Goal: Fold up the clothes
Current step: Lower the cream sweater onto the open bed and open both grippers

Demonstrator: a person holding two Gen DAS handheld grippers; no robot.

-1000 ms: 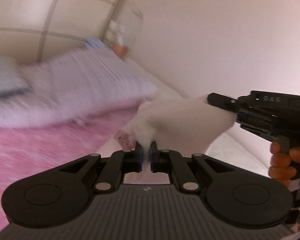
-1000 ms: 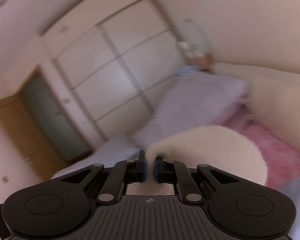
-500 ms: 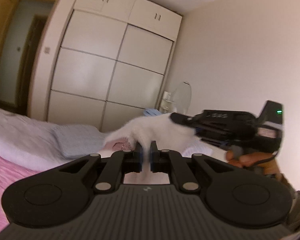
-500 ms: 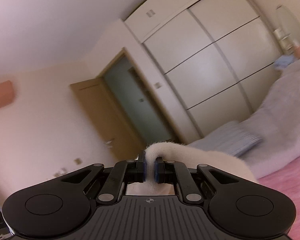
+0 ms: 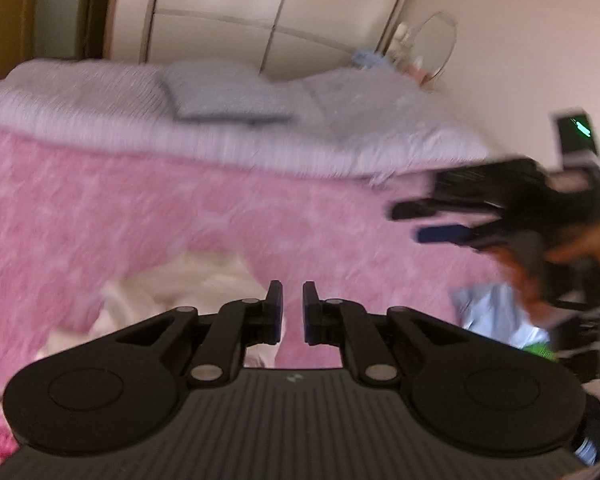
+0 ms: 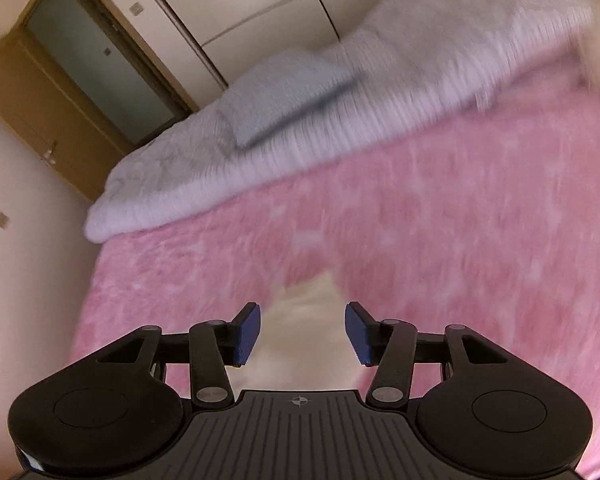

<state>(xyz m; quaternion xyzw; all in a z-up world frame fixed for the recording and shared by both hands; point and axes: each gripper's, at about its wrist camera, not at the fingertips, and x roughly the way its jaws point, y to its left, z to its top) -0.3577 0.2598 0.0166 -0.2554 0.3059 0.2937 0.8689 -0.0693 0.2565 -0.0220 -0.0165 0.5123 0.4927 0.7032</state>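
Jaws on your left gripper stand a narrow crack apart and are opening, with nothing between them; only pink blanket shows through the gap. Just left of that gripper's fingers, the cream garment lies crumpled on the blanket. Your right gripper is opening too, its blue pads wide apart. In its own view the garment lies on the blanket below and between them, and they do not press on it. From the left wrist you see that right gripper off to the side above the blanket, blurred, in your hand. Beyond the blanket runs a pale quilt with a grey pillow on it. Farthest back are the wardrobe and a door
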